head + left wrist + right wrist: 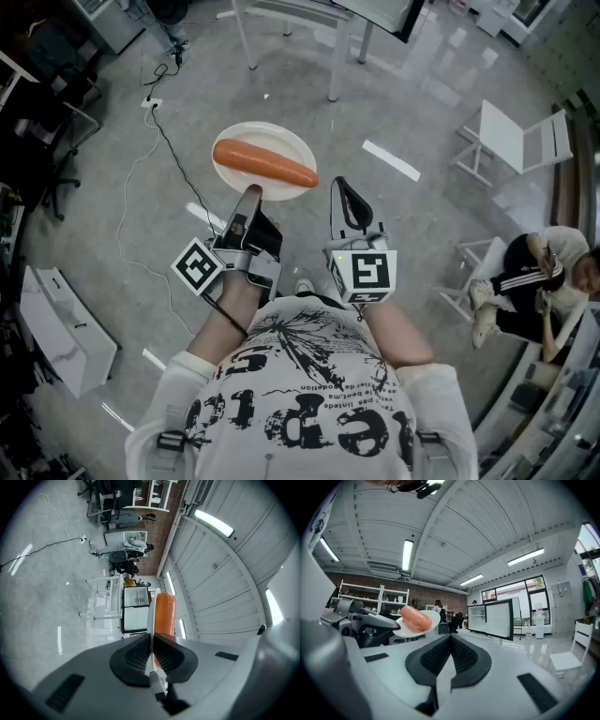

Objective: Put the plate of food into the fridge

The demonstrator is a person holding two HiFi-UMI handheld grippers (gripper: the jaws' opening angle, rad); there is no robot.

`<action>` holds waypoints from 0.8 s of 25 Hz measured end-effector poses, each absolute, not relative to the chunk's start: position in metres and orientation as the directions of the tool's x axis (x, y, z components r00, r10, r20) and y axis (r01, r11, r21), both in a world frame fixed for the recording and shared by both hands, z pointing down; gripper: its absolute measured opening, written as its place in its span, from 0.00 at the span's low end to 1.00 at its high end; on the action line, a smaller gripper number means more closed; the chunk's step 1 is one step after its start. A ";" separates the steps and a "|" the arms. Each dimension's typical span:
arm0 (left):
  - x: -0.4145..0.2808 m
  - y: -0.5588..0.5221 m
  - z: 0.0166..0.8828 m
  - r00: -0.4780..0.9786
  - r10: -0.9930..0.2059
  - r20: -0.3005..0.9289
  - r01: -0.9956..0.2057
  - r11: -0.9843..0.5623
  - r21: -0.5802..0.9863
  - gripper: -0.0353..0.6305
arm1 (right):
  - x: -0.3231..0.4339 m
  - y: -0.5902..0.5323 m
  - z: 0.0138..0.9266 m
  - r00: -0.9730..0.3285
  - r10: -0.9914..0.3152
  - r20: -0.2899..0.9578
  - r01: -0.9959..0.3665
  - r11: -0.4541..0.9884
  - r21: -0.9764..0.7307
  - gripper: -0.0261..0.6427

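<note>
A white plate [281,142] carrying one long orange sausage [264,161] hangs level over the grey floor in front of me. My left gripper [250,193] is shut on the plate's near rim. In the left gripper view the plate [150,616] shows edge-on between the pressed pads, with the sausage [165,613] beyond it. My right gripper [341,187] is beside it to the right, shut and empty. In the right gripper view its jaws [451,637] meet, and the plate [430,618], the sausage [415,617] and the left gripper [361,625] show to the left. A glass-door fridge [497,618] stands ahead with its door open.
White chairs [511,141] stand at the right, and a seated person [539,272] is beyond them. Table legs [335,56] are ahead, a black cable [159,141] runs across the floor, and a white shelf unit [56,323] lies at the left. Shelving [370,597] lines the brick wall.
</note>
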State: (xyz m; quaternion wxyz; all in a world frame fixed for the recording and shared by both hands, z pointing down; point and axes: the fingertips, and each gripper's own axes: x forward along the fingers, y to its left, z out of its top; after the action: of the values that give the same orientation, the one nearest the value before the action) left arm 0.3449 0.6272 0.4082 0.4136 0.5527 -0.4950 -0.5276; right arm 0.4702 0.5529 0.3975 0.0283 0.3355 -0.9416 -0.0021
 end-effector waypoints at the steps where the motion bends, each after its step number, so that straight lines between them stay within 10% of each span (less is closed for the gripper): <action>1: 0.345 0.627 0.408 -0.044 -0.982 -0.182 -0.106 -0.177 0.979 0.09 | 0.468 0.553 0.401 -0.773 -0.632 0.055 -0.632 0.774 0.021 0.04; 20: 0.306 0.617 0.412 -0.077 -0.981 -0.178 -0.067 -0.173 0.983 0.09 | 0.430 0.538 0.410 -0.779 -0.622 0.075 -0.626 0.778 -0.055 0.04</action>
State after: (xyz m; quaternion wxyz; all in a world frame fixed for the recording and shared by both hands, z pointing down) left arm 0.3065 0.6172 0.4119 0.4176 0.5357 -0.4889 -0.5474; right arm 0.4299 0.5384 0.4098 0.0261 0.3311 -0.9425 0.0384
